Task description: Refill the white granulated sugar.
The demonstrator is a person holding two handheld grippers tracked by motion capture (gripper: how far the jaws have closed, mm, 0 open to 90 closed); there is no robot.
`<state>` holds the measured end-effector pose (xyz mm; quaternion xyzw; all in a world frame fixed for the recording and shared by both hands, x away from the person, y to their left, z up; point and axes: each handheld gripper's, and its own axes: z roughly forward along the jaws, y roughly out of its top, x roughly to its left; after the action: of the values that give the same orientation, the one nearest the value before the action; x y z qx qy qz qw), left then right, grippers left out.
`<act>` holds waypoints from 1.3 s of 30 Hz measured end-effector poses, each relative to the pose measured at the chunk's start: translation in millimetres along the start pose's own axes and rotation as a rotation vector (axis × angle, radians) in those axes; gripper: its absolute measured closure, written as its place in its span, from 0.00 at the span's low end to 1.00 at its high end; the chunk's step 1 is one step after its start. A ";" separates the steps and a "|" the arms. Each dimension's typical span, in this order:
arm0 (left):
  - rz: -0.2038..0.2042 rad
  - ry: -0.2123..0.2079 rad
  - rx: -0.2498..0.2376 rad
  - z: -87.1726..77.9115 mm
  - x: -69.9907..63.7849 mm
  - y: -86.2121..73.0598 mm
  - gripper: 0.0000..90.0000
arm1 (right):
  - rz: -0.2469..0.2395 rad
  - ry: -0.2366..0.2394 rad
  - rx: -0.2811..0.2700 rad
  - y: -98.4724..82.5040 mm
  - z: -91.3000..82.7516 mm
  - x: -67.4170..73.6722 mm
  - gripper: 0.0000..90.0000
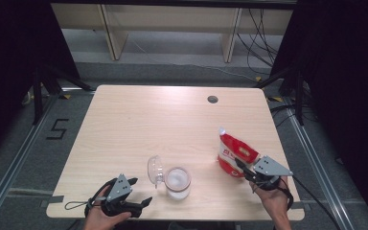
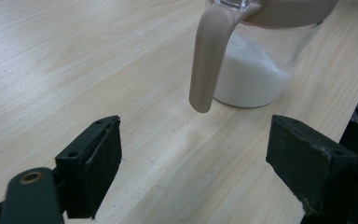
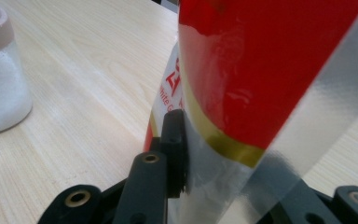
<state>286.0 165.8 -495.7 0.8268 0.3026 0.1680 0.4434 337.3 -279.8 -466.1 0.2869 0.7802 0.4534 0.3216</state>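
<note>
The high view looks down on the whole table (image 1: 139,120); both gripper views sit low and close, sharing the jar (image 2: 256,70).

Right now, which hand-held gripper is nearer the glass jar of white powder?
Left. The left hand-held gripper sits open just beside the jar; the right hand-held gripper grips the red bag, farther off.

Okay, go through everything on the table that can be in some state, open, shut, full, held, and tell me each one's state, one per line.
jar: upright on the table, lid flipped open, partly filled with white grains.
red bag: standing upright, top open, gripped low down.
left gripper: jaws open, nothing between them, beside the jar.
right gripper: shut on the red bag.
</note>
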 end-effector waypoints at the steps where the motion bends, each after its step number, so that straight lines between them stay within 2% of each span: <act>1: -0.030 0.000 0.002 0.1 -1.6 -0.6 0.20 | 0.006 -0.001 0.002 0.0 -0.4 0.5 0.82; 4: -0.030 0.001 0.001 0.3 -1.8 -0.7 0.20 | 0.010 -0.014 -0.006 0.9 -2.8 -0.1 0.78; 5: 0.001 0.000 0.002 0.1 0.0 -0.1 0.20 | 0.016 -0.023 0.001 1.1 -4.4 -0.4 0.75; 7: -0.001 0.001 0.002 0.1 -0.2 -0.1 0.20 | 0.052 -0.035 -0.024 1.7 -7.0 0.0 0.70; 9: -0.002 0.001 0.002 0.1 -0.1 -0.1 0.20 | 0.051 -0.038 -0.019 2.3 -8.6 0.6 0.69; 10: -0.030 0.002 0.002 0.4 -1.7 -0.7 0.20 | 0.035 -0.048 -0.024 3.0 -9.7 -0.4 0.66; 12: -0.030 0.001 0.002 0.3 -1.5 -0.8 0.20 | 0.055 -0.056 -0.016 4.1 -12.3 0.6 0.59; 13: -0.029 0.001 0.002 0.3 -1.4 -0.8 0.20 | 0.066 -0.077 -0.020 4.8 -14.0 0.5 0.53; 14: -0.029 0.000 0.003 0.2 -1.3 -0.7 0.20 | 0.066 -0.077 -0.020 4.8 -14.0 0.5 0.53; 16: -0.029 0.001 0.002 0.2 -1.2 -0.6 0.20 | 0.105 -0.090 -0.022 4.7 -15.4 2.5 0.49; 18: -0.036 0.001 -0.003 0.6 -1.4 -0.8 0.20 | 0.064 -0.108 -0.050 4.6 -16.6 0.4 0.47; 19: -0.029 -0.001 -0.002 0.3 -0.9 -0.6 0.20 | 0.103 -0.101 -0.041 4.4 -17.3 2.5 0.45; 20: -0.001 0.003 0.005 -0.6 0.9 -0.2 0.20 | 0.097 -0.103 -0.050 4.2 -17.7 1.4 0.44; 21: 0.000 0.004 0.004 -0.8 1.1 -0.1 0.20 | 0.110 -0.097 -0.050 4.2 -18.7 1.9 0.44; 23: -0.029 0.006 0.001 -0.5 -0.7 -0.5 0.20 | 0.117 -0.113 -0.051 5.4 -24.9 3.4 0.43; 25: -0.001 0.000 0.006 -0.8 0.9 0.0 0.20 | 0.120 -0.118 -0.060 5.5 -26.6 4.3 0.43; 26: -0.035 0.003 -0.003 0.1 -1.6 -0.6 0.20 | 0.143 -0.122 -0.057 5.3 -28.5 7.3 0.42; 27: -0.038 0.004 -0.012 0.6 -1.9 -0.8 0.20 | 0.114 -0.134 -0.061 5.3 -30.3 5.8 0.42; 28: -0.019 0.012 0.004 -1.0 -0.8 0.0 0.20 | 0.149 -0.115 -0.049 5.2 -31.8 8.6 0.42; 29: -0.026 0.008 0.005 -1.1 -0.9 -0.2 0.20 | 0.131 -0.142 -0.056 5.0 -35.0 8.7 0.42; 31: 0.001 0.010 0.001 -1.5 1.3 0.3 0.20 | 0.131 -0.143 -0.053 4.4 -37.7 9.6 0.41; 32: 0.001 0.010 0.001 -1.5 1.3 0.3 0.20 | 0.131 -0.143 -0.053 4.4 -37.7 9.6 0.41; 33: 0.003 0.009 -0.003 -1.6 1.2 0.6 0.20 | 0.155 -0.120 -0.035 2.9 -39.5 11.7 0.41; 35: -0.026 0.007 -0.003 -1.8 -1.5 0.4 0.20 | 0.145 -0.128 -0.043 2.3 -39.6 11.6 0.40; 36: -0.027 0.005 -0.005 -2.0 -1.9 0.5 0.20 | 0.161 -0.125 -0.034 2.0 -40.7 13.2 0.40; 38: -0.016 0.000 -0.013 -1.6 -1.5 0.9 0.20 | 0.167 -0.128 -0.032 2.2 -43.2 15.6 0.40; 39: 0.002 0.002 -0.001 -2.7 -0.1 1.2 0.20 | 0.149 -0.143 -0.040 2.5 -45.2 16.5 0.39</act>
<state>284.8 167.0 -493.2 0.8267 0.3022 0.1697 0.4433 292.8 -290.2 -450.5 0.3695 0.7223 0.4701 0.3476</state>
